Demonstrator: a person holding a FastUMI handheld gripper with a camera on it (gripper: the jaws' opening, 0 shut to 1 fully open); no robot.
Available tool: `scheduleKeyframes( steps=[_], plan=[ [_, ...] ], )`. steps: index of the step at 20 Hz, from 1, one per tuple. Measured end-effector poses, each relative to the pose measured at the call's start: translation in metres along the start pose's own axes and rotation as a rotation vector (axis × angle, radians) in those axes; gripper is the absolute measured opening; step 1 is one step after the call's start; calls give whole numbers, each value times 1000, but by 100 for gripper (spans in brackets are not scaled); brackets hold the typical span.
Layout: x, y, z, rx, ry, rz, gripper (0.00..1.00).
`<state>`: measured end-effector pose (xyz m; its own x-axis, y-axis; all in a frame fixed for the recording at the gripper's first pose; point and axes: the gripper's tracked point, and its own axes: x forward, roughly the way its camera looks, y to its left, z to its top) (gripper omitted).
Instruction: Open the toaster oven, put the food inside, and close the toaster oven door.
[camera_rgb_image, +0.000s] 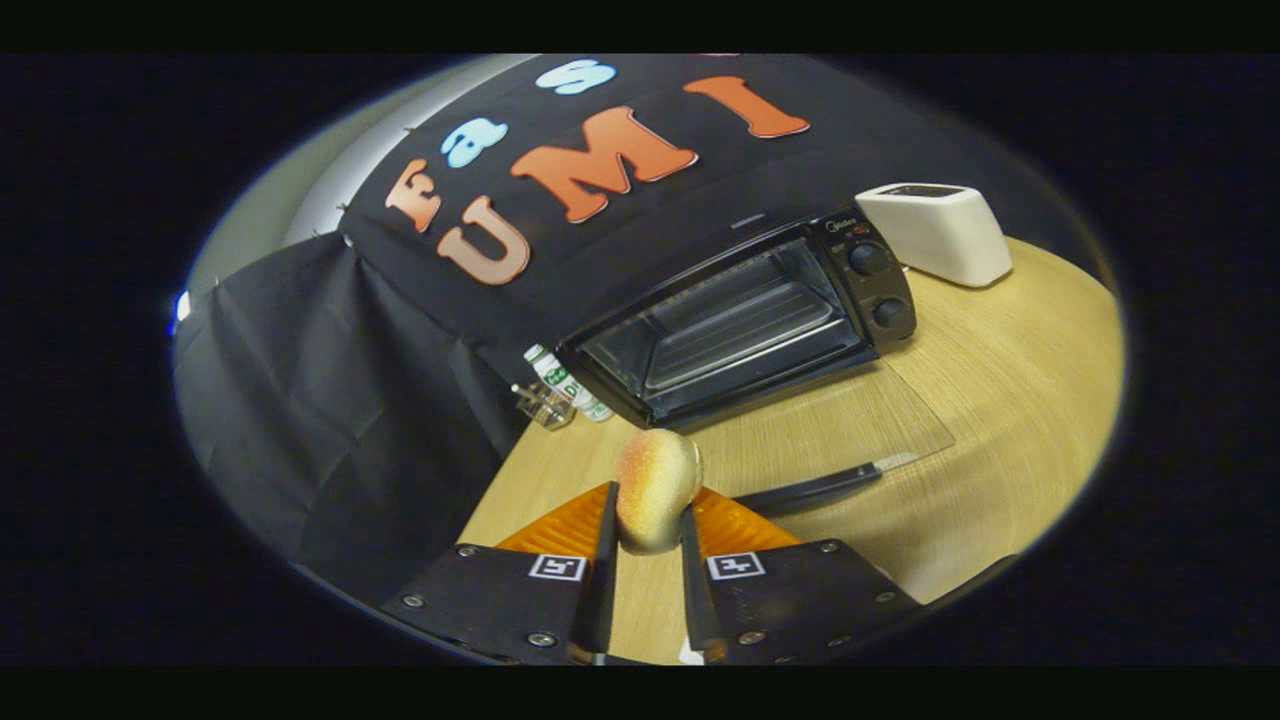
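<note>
1. The gripper (648, 520) has its jaws closed narrow on a bun (657, 488), one finger pressing each side of it, the bun held above the counter (1010, 400).
2. The bun is round, pale golden with a browner blush on top, and it sticks out ahead of the fingertips.
3. Beyond the bun stands the oven (745, 320), black, with its glass door (830, 425) folded down flat onto the counter toward the gripper.
4. The door's dark handle (815, 487) lies just beyond the fingers, to their right.
5. Inside the oven I can see a wire rack (735, 325); two knobs (880, 285) sit on its right panel.
6. A white toaster (940, 232) stands past the oven's right end.
7. At the oven's left corner are a small bottle (565, 385) and a clear glass thing I can't make out.
</note>
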<state>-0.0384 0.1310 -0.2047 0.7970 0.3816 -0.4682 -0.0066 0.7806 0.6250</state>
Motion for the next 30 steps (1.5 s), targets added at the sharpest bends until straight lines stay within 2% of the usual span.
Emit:
scheduleKeyframes(
  steps=[3, 8, 12, 17, 24, 27, 28, 30],
  plan=[
    [22, -1, 26, 139, -41, 25, 26],
    [62, 1, 59, 322, -93, 82, 25],
    [97, -13, 80, 432, -117, 103, 25],
    [127, -35, 109, 521, -161, 86, 25],
    [155, -52, 123, 524, -218, 18, 25],
    [166, -60, 124, 487, -241, -49, 30],
    [169, -62, 126, 472, -246, -65, 37],
    [167, -62, 123, 440, -245, -87, 45]
  ],
)
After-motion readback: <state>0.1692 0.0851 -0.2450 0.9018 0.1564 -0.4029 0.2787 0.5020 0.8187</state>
